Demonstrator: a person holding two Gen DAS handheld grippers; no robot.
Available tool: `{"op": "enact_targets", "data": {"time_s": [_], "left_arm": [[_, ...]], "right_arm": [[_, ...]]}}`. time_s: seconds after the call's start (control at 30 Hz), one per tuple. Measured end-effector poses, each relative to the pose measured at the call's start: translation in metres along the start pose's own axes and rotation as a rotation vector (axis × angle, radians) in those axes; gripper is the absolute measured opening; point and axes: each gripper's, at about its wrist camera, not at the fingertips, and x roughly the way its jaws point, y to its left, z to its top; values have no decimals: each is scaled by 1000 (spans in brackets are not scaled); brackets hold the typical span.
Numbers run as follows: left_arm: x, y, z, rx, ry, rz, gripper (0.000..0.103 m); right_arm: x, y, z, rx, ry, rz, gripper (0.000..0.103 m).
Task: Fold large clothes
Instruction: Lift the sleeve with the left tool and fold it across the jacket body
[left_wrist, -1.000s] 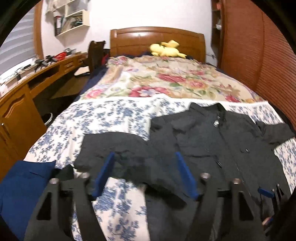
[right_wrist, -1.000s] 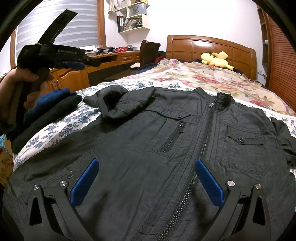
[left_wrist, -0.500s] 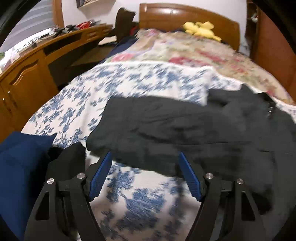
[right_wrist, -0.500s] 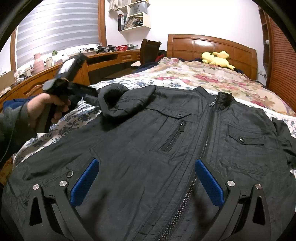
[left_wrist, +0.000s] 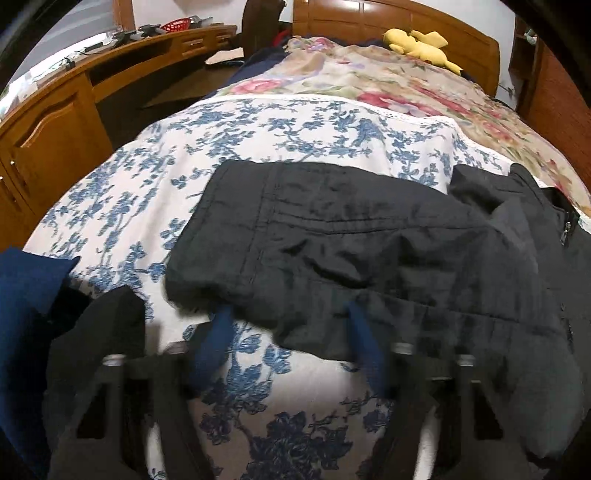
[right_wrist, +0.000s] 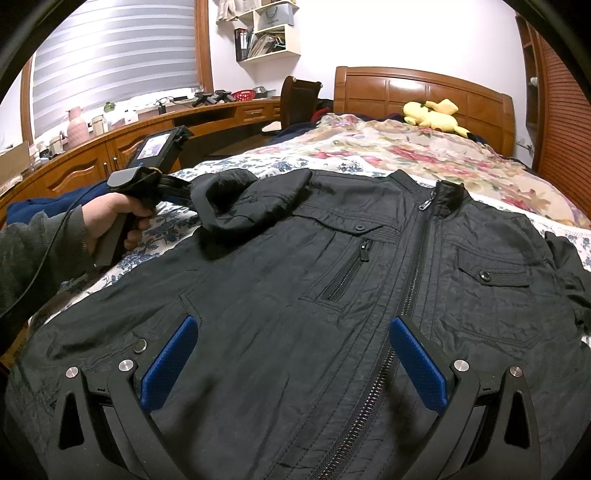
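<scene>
My left gripper (left_wrist: 291, 332) is closing at the cuff end of the sleeve (left_wrist: 332, 236); its blue pads (left_wrist: 214, 336) are blurred, with the sleeve's lower edge lying between them, and they don't look pressed on the cloth. My left hand (right_wrist: 110, 221) grips its handle beside the bunched sleeve. My right gripper (right_wrist: 291, 362) hangs spread wide over the jacket's hem, pads apart on either side of the zip (right_wrist: 417, 266), pinching nothing. The black jacket (right_wrist: 295, 295) lies front up and zipped on the blue-flowered sheet (left_wrist: 166, 177), collar toward the headboard (right_wrist: 417, 88). Folded dark clothes (left_wrist: 29, 295) sit at my left. A yellow plush (right_wrist: 432, 112) rests near the headboard.
</scene>
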Motion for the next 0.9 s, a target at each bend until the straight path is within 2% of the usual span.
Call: {"op": "enact_targets", "data": {"time_s": [0.03,0.1,0.13,0.27,0.5,0.7,0.9], "left_arm": [[-1,-1,1,1,7,-1,28],[-5,-4,5,9,10,-4,19],[-11,-7,7,14,1,3,11],[-57,-23,20,34,-91,6,9],[-160,-81,29,133,-264,-73,4],[-227,-129,7,241,-349,-151,4],[-260,-157,-31,306,-369,-237,4]], "right_arm": [[0,0,0,0,-1,0,103],[0,0,0,-1,-1,-1,103],[0,0,0,-1,-1,-1,103],[-1,0,-1,-4,-5,-4,103],[-8,-1,0,7,-14,-6,103],[-29,-11,1,-3,-28,-54,103],[-52,-33,-8,20,-48,-143,103]]}}
